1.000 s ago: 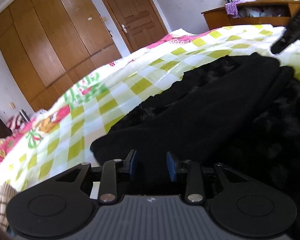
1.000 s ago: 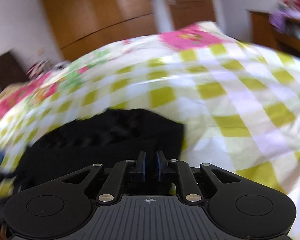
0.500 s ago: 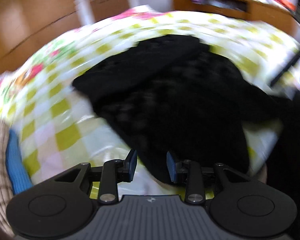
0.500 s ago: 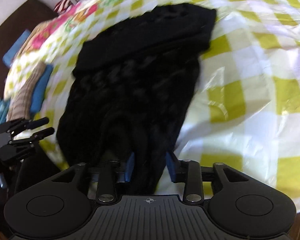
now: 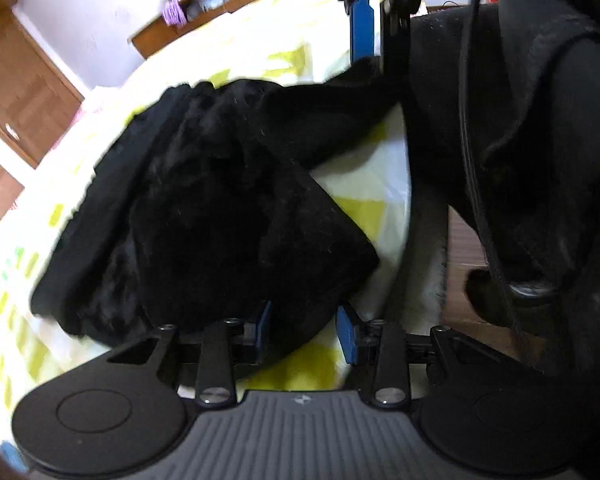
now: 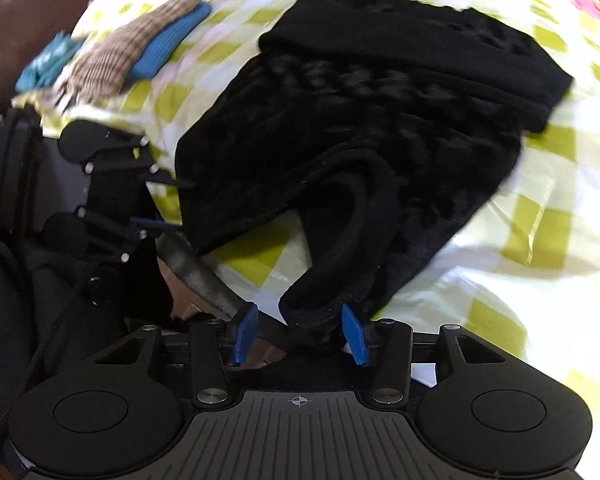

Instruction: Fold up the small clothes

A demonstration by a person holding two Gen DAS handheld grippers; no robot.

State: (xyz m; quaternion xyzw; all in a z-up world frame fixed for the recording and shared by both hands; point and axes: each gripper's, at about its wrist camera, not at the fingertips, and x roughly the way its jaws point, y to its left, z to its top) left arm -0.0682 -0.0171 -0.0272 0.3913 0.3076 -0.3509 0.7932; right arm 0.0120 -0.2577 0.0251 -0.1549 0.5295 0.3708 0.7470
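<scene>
Checked yellow bedspread (image 6: 548, 220) carries everything. Right claw (image 6: 300, 334) is spread around the black garment's (image 6: 380, 128) near corner; left claw (image 5: 305, 334) is spread at another edge. Closing now may pinch several bunched layers together, or slip off the plush, spoiling the fold.

Bed covered by checked bedspread (image 6: 548, 232), yellow-green and white squares; pink floral patches at its far right corner in right wrist view; glossy sheen on the surface. Near the bed's far left corner: brown checked cloth (image 6: 116, 56) lying on top of a blue cloth (image 6: 168, 44); teal item (image 6: 46, 64) just beside them, blurred. Left wrist view: wooden shelf unit (image 5: 220, 4) beyond the bed's far edge, purple item (image 5: 174, 12) on it; wooden door (image 5: 20, 92) at left; white wall (image 5: 100, 8) between.
</scene>
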